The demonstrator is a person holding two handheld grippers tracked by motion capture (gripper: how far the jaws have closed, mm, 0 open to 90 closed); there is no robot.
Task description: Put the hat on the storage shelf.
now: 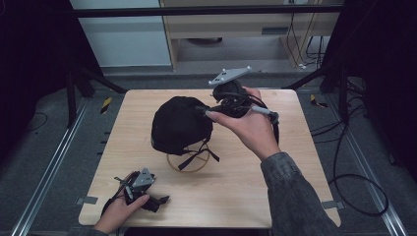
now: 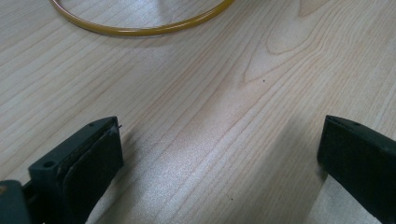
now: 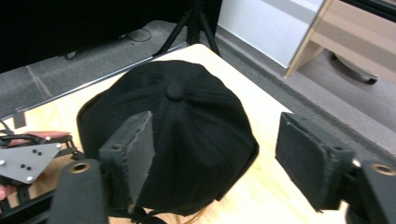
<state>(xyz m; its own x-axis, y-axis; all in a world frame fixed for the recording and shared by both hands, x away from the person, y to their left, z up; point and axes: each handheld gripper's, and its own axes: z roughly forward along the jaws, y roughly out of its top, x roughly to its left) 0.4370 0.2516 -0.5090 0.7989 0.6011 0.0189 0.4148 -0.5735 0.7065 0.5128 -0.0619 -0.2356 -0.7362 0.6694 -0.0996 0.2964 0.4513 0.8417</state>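
As the cap (image 1: 179, 123) sits crown-up on its yellow wire stand (image 1: 189, 164) at the middle of the bench (image 1: 246, 196), the placing step reads as done or all but done. Cap covers the top of the stand; only the ring base and the black straps (image 1: 199, 153) hanging under the rim show beneath it.

Right gripper (image 1: 209, 110) is at the cap's right side, held above bench level. From the right gripper view its jaws are spread, one pad (image 3: 137, 154) in front of the crown, the other (image 3: 310, 158) off to the side over bare bench; neither presses on the cloth (image 3: 187, 135). Judged: released, nothing held.

Left gripper (image 1: 160, 199) rests at the near left corner, well apart from the cap. Jaws spread wide, only wood grain (image 2: 219, 130) between them, ring base (image 2: 140, 30) farther off.

Left to do, by judgement: draw the right gripper clear. Whether the cap sits square on the stand cannot be told, its underside being hidden. Straps are loose, not fastened.
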